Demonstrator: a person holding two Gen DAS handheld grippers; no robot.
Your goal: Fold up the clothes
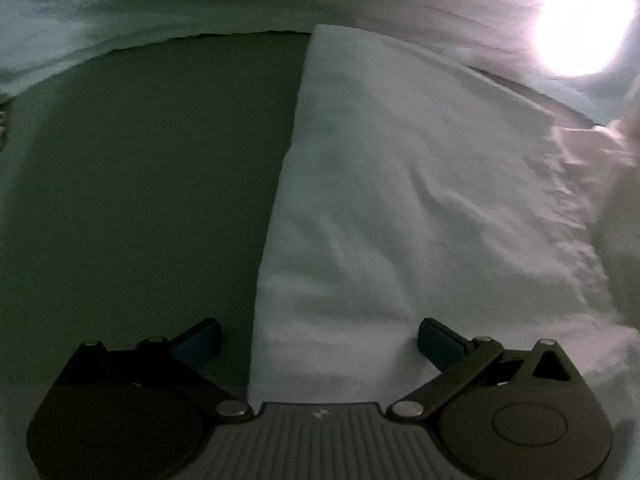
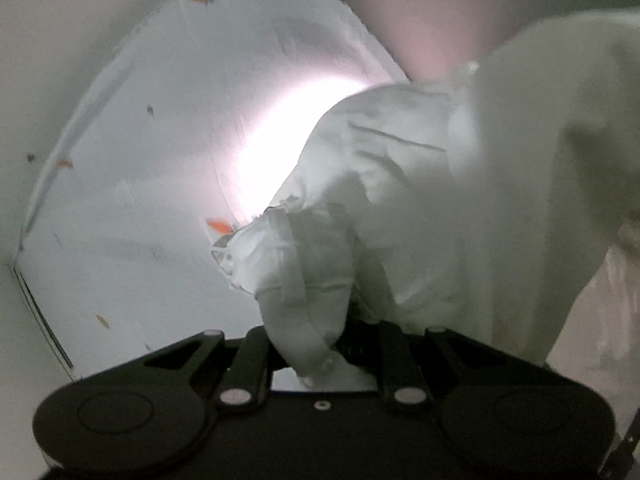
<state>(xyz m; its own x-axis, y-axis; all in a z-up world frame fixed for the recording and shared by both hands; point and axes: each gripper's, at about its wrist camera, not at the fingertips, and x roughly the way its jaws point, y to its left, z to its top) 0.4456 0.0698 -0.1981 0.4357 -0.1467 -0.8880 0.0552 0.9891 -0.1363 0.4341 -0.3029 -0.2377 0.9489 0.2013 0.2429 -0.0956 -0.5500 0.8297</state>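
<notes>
So the white garment (image 1: 400,208) is lying flat down the right half of the left wrist view, with one long straight edge running from top centre to the bottom, and dark bench (image 1: 140,200) showing bare on the left. The left claw (image 1: 320,340) hangs over that edge near the bottom of the frame with its blue pads spread wide, one over the bench and one over the cloth, gripping nothing. My guess is it's parked there to pin or grab that edge for the next fold. The right claw (image 2: 320,344) is pinched nearly closed on a bunched-up hem or cuff of the same garment (image 2: 312,280), with the rest billowing up the right side of its view, probably being carried across to fold over. No baskets or bins anywhere I can see.
</notes>
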